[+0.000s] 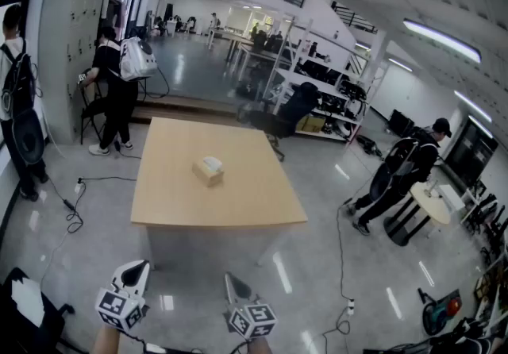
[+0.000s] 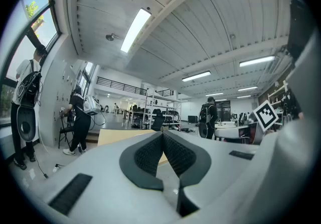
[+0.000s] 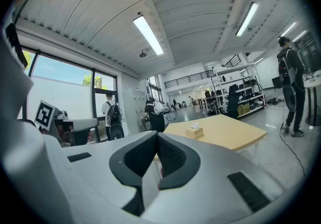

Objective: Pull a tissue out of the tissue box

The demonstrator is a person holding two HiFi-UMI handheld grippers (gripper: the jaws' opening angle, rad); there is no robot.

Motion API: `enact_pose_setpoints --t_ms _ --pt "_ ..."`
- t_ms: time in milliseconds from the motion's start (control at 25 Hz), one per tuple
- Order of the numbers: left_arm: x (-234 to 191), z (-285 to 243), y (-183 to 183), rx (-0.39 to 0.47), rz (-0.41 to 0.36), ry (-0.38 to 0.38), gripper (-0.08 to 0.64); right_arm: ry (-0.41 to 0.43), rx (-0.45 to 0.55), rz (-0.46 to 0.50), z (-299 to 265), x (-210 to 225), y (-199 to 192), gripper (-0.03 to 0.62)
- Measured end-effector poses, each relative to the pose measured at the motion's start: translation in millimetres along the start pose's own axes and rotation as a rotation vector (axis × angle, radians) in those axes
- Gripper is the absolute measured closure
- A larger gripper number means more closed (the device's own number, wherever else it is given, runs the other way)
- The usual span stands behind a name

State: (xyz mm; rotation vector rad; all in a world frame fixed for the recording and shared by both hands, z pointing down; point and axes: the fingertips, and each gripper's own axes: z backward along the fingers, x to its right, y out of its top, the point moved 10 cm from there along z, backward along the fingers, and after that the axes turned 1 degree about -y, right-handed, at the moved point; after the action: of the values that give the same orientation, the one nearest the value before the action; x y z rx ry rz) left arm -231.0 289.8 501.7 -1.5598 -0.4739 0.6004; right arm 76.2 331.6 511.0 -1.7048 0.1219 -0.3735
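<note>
Now, my left gripper (image 1: 141,267) and right gripper (image 1: 231,278) are both pressed together, empty, well short of the table (image 1: 167,205). Tissue box (image 1: 209,171) sits mid-table, tissue (image 1: 211,162) poking up; I should step to the table, spread the right gripper, pinch only the tissue

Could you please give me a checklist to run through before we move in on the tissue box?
1. Tissue box upright on the table: ok.
2. Tissue sticking out of its top: ok.
3. Left claw empty: ok, shut on nothing.
4. Right claw open for a pinch: not ok, shut and empty.
5. Both within reach of the box: not ok, they hang well short of the table's near edge.
</note>
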Motion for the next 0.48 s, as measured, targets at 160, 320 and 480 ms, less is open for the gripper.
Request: enact_pose_setpoints --t_ms 160,320,480 --pt "0.0 -2.5 1.0 -0.005 -0.003 -0.005 0.552 -0.004 0.002 -0.005 -0.9 1.9 1.1 0.583" --pt "0.2 -3.8 -0.3 -0.006 -0.002 -0.006 0.552 -0.004 0.012 -0.025 -0.3 4.4 -0.1 0.581" --pt "1.3 -7.6 0.7 -0.003 0.002 -0.007 0.552 -0.006 0.008 -0.011 -1.3 6.6 1.2 0.581"
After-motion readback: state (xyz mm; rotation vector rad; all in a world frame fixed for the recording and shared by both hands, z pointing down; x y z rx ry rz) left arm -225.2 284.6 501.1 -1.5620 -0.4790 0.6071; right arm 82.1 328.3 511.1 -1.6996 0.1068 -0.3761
